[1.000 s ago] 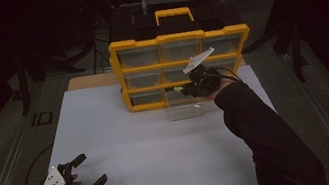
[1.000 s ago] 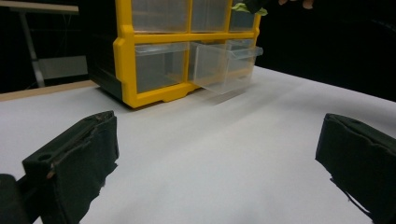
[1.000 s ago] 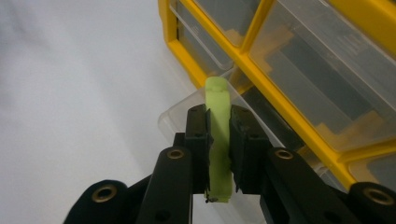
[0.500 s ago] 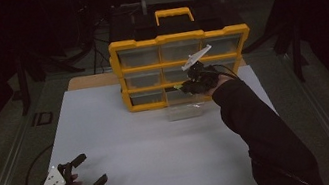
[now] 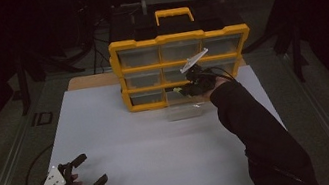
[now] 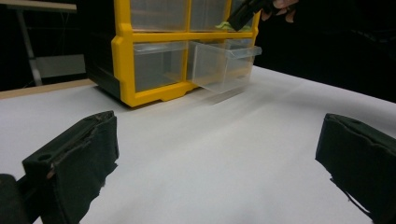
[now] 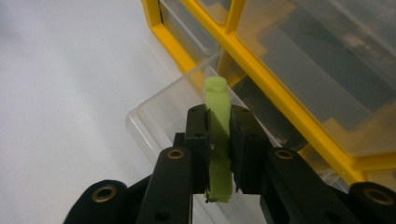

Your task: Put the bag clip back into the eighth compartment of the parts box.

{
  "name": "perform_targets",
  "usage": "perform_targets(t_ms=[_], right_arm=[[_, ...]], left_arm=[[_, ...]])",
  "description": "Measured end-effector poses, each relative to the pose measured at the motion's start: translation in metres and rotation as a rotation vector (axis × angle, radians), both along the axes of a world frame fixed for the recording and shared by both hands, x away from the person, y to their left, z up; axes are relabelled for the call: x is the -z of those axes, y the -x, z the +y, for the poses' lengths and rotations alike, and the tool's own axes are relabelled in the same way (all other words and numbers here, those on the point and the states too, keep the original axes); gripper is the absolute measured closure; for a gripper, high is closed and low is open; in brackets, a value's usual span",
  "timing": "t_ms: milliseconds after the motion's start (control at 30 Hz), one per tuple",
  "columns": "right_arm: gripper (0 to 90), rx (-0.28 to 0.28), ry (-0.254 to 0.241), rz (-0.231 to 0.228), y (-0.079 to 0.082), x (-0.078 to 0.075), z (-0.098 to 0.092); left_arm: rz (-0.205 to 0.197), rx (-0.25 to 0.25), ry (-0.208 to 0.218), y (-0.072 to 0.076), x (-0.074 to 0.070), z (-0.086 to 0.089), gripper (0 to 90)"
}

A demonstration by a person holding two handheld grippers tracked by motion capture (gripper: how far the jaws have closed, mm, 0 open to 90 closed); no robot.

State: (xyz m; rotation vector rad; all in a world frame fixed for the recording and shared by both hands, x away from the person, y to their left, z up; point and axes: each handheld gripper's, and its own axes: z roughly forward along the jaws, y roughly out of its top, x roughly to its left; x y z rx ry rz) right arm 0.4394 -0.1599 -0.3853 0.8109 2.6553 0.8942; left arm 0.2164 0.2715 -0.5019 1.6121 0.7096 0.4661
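Right hand-held gripper: pinching green piece above pulled-out clear drawer of yellow cabinet, counter's far edge. Left hand-held gripper: spread, near-left corner.

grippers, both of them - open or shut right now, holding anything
Left gripper: open, holding nothing, low over the white table.
Right gripper: shut on a light green piece, over the pulled-out clear drawer.
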Motion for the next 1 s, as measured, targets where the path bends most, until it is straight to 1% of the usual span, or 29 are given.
perform_targets(t_ms=[300,467,600,667,700,767,1000], right_arm=[[78.5,0.004,0.01,0.021,-0.004,0.014,0.001],[78.5,0.021,0.023,0.044,-0.008,0.022,0.0],[78.4,0.031,0.031,0.053,-0.01,0.026,0.001],[78.4,0.034,0.036,0.049,-0.011,0.028,0.001],[78.4,0.036,0.036,0.056,-0.01,0.028,0.001],[78.4,0.031,0.04,0.049,-0.011,0.027,0.001],[77.8,0.034,0.05,0.051,-0.01,0.024,-0.001]], left_arm=[[0.003,0.0,0.001,0.0,0.0,0.0,0.3],[0.004,0.001,0.002,0.0,0.0,0.0,0.3],[0.005,0.001,0.003,0.0,0.0,0.0,0.3],[0.006,0.002,0.006,0.0,0.0,0.0,0.3],[0.006,0.002,0.007,0.0,0.0,0.0,0.3],[0.007,0.001,0.007,0.0,0.0,0.0,0.3],[0.008,0.003,0.008,0.0,0.0,0.0,0.3]])
